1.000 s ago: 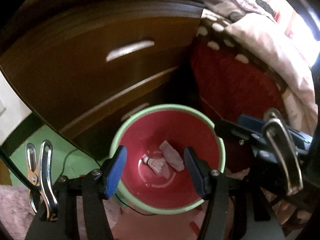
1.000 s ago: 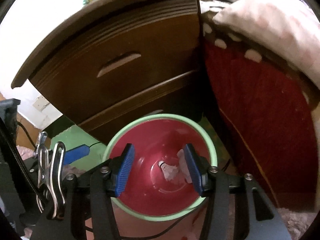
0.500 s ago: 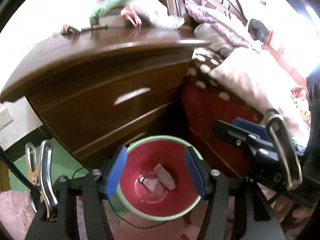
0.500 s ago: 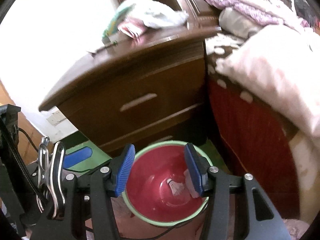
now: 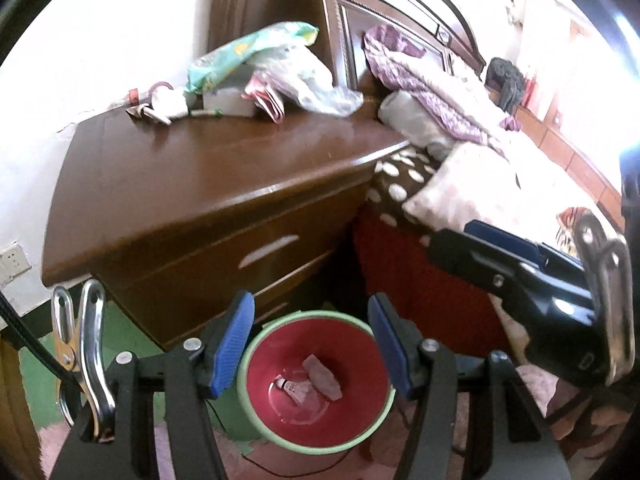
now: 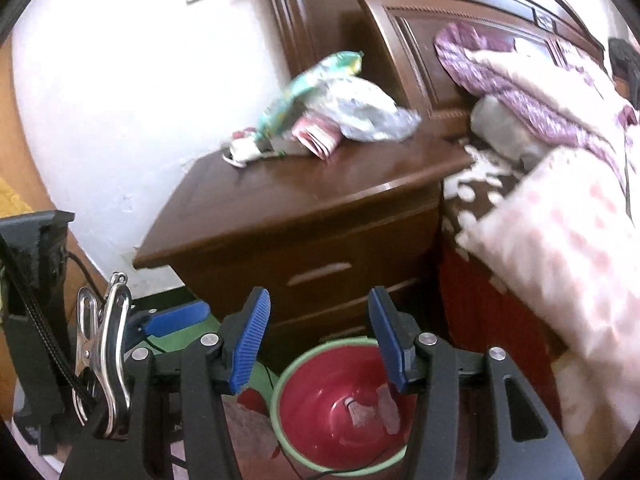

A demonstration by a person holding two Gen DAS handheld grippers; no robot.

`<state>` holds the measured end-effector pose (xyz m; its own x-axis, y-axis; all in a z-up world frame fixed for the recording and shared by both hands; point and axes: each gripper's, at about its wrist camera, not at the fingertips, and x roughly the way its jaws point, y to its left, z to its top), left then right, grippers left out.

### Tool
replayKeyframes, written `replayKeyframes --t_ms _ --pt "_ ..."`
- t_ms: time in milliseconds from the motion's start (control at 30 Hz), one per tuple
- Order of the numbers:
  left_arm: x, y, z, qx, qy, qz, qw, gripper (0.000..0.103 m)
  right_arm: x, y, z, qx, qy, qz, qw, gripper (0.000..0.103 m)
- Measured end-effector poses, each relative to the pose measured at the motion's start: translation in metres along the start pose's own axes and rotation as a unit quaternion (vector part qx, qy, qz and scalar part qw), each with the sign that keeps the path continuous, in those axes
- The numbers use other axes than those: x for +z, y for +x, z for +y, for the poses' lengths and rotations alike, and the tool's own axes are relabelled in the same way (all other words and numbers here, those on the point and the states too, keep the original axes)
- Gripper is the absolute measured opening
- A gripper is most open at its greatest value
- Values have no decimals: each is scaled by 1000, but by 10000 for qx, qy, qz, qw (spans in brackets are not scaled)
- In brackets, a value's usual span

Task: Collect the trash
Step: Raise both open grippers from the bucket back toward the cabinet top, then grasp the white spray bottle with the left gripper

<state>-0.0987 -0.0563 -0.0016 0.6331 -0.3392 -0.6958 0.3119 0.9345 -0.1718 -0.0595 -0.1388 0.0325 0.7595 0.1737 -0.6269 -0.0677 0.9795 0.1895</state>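
The left tool (image 5: 311, 344) hangs above a round red plastic bin with a pale green rim (image 5: 256, 416) that stands on the floor at the foot of a dark brown wooden bedside cabinet (image 5: 208, 184), its two blue-padded fingers spread wide with nothing between them. The right tool (image 6: 320, 338) is likewise spread wide and holds nothing, and it too looks down over the same bin (image 6: 280, 420); in the left view its black body and blue pad show at the right edge (image 5: 520, 264), just beside the left tool. At the bottom of the bin lie a white shuttlecock (image 5: 294, 389) and a crumpled pale pink scrap of paper (image 5: 322, 372), touching each other; from the right view the shuttlecock (image 6: 358, 412) and the scrap (image 6: 388, 404) sit partly behind the right-hand finger. On the back of the cabinet top rests a heap of litter: a green and yellow printed plastic packet (image 5: 248, 56), a crumpled clear plastic bag (image 5: 316, 84), a folded pink and red paper packet (image 5: 266, 96) and a small white wad (image 5: 168, 102). To the right of the cabinet stands a bed with a red side panel (image 5: 400, 276), covered by a pink floral quilt (image 6: 560, 240) and a purple patterned blanket (image 5: 424, 92), with the carved dark wooden headboard (image 6: 440, 20) behind.
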Motion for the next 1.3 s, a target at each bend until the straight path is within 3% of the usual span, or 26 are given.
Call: replayKeyframes --t_ms 300,667,1033,1300 --pt "42 -20 23 371 45 -319 9988 62 29 -6 10 118 -200 -207 9995 53" --pt "91 -18 48 882 57 -352 9955 62 57 9 6 269 -226 -287 9990 53" --pt "139 10 93 1578 -300 -408 9862 62 70 35 7 419 -284 -320 9982 53" --pt "167 34 134 1783 -742 -306 9807 62 75 55 -2 541 -173 -263 9980 53"
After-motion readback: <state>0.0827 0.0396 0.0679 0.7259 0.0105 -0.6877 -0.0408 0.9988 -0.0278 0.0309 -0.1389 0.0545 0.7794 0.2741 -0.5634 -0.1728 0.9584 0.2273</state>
